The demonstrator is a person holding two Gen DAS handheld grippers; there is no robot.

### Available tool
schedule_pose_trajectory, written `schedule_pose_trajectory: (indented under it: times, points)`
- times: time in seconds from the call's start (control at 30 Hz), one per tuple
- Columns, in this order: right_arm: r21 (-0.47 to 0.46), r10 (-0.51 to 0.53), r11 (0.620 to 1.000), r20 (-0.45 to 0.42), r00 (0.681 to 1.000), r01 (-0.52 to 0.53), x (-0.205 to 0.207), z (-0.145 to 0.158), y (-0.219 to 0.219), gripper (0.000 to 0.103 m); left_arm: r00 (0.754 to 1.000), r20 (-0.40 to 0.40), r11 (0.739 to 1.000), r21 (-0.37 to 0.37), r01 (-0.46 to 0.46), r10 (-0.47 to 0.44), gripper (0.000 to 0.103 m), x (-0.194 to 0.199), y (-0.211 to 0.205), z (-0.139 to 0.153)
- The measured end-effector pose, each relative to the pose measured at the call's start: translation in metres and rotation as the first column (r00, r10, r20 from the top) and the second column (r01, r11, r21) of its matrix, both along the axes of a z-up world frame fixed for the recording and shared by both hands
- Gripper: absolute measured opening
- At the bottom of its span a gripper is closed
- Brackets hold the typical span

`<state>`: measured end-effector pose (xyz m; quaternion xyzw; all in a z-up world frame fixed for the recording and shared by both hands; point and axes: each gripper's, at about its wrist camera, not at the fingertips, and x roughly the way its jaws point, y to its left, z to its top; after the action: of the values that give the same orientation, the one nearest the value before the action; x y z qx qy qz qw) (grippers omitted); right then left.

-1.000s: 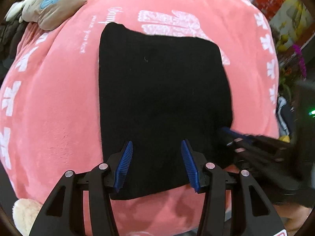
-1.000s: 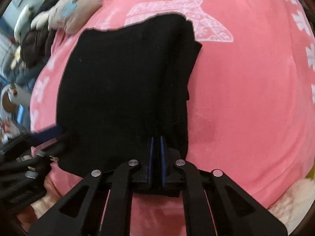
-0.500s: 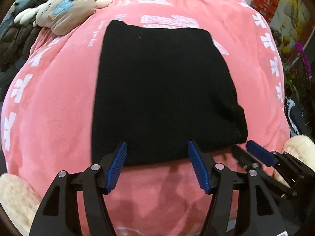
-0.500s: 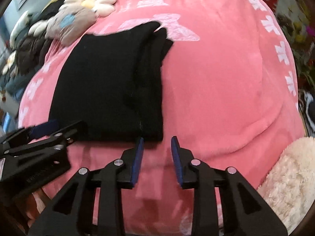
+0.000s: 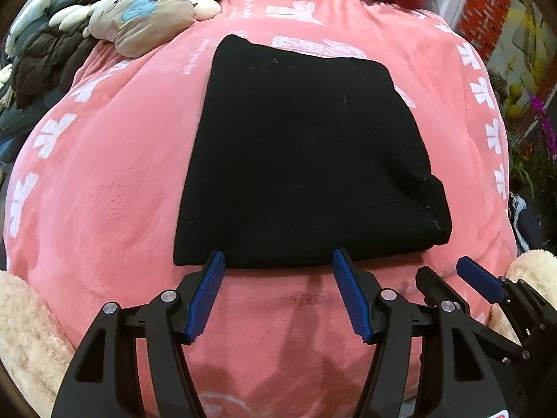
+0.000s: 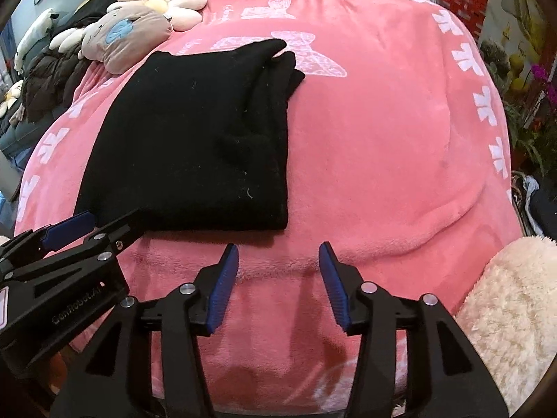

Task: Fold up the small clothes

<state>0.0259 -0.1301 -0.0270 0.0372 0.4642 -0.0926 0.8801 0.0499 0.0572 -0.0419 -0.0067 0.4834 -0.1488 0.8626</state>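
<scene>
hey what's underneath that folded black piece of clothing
The folded black knit garment lies on a pink plush blanket with white butterfly prints. One print pokes out at its far edge; whatever else lies beneath is covered.

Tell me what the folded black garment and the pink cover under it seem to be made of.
Black garment: looks like a soft knit, perhaps wool or acrylic; matte, bits of pale lint cling to it, thick rounded fold edges. Pink cover: appears plush fleece, probably synthetic; short fuzzy nap with brush marks, a faint sheen, and white butterfly prints.
</scene>
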Motion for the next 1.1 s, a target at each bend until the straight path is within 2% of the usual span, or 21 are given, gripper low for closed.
schedule_pose_trajectory:
  times: [0.2, 0.33, 0.43, 0.73, 0.93, 0.97, 1.1]
  points:
    - [0.018, -0.053, 0.998, 0.019, 0.998, 0.053, -0.004, 0.002, -0.007, 0.051, 1.0, -0.004, 0.999, 0.044, 0.012, -0.011, 0.063, -0.005, -0.005, -0.005]
    - [0.038, -0.089, 0.995, 0.019, 0.996, 0.088, -0.005, 0.003, -0.013, 0.051, 1.0, -0.016, 0.999, 0.044, 0.012, -0.011, 0.064, -0.004, -0.005, -0.007]
    - [0.041, -0.101, 0.994, 0.017, 0.995, 0.1, -0.005, 0.002, -0.014, 0.056, 1.0, -0.028, 0.999, 0.037, 0.008, -0.007, 0.064, -0.003, -0.003, -0.008]
    - [0.021, -0.092, 0.996, 0.022, 0.996, 0.091, -0.007, 0.002, -0.008, 0.064, 1.0, -0.009, 0.997, 0.079, -0.02, 0.021, 0.065, -0.005, -0.002, -0.01]
    - [0.018, -0.097, 0.995, 0.019, 0.995, 0.097, -0.007, 0.001, -0.007, 0.064, 0.999, -0.019, 0.995, 0.086, -0.044, 0.046, 0.064, -0.004, 0.002, -0.01]
    - [0.017, -0.097, 0.995, 0.02, 0.995, 0.097, -0.007, 0.001, -0.006, 0.064, 0.999, -0.021, 0.995, 0.085, -0.046, 0.048, 0.062, -0.004, 0.003, -0.009]
    - [0.013, -0.094, 0.996, 0.021, 0.995, 0.094, -0.007, 0.001, -0.006, 0.064, 0.999, 0.004, 0.995, 0.087, -0.043, 0.043, 0.062, -0.009, 0.0, -0.004]
